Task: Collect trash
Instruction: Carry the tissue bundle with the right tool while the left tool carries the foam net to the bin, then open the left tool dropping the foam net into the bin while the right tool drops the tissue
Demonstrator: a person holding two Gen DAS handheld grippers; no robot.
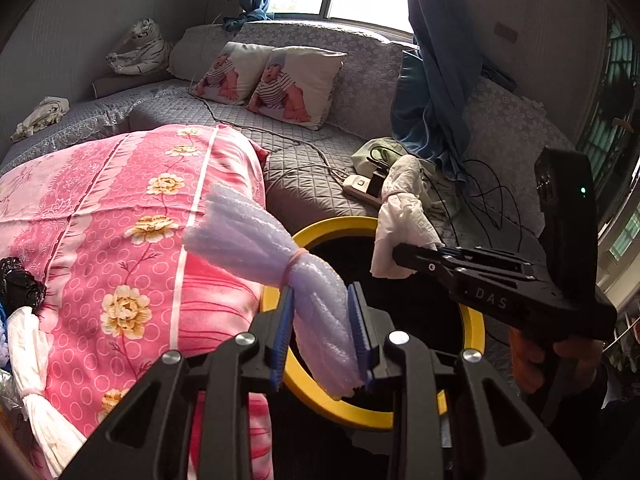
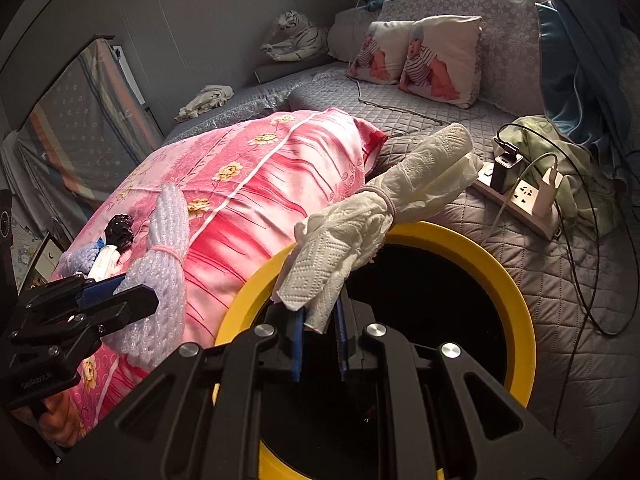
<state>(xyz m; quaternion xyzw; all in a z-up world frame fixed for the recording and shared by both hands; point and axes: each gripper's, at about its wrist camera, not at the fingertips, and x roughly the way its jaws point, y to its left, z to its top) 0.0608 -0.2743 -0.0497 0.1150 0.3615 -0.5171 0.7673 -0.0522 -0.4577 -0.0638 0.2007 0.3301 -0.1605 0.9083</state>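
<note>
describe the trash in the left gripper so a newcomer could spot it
Start at the yellow-rimmed bin beside the pink floral quilt. Above its rim, the left gripper clamps a pale lilac foam bundle, tied with a pink band; the neighbouring paper towel is white.

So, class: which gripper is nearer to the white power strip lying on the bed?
Right. The right gripper, shut on the paper towel bundle, is over the bin beside the power strip. The left gripper, shut on the foam bundle, sits farther off, by the pink quilt.
</note>
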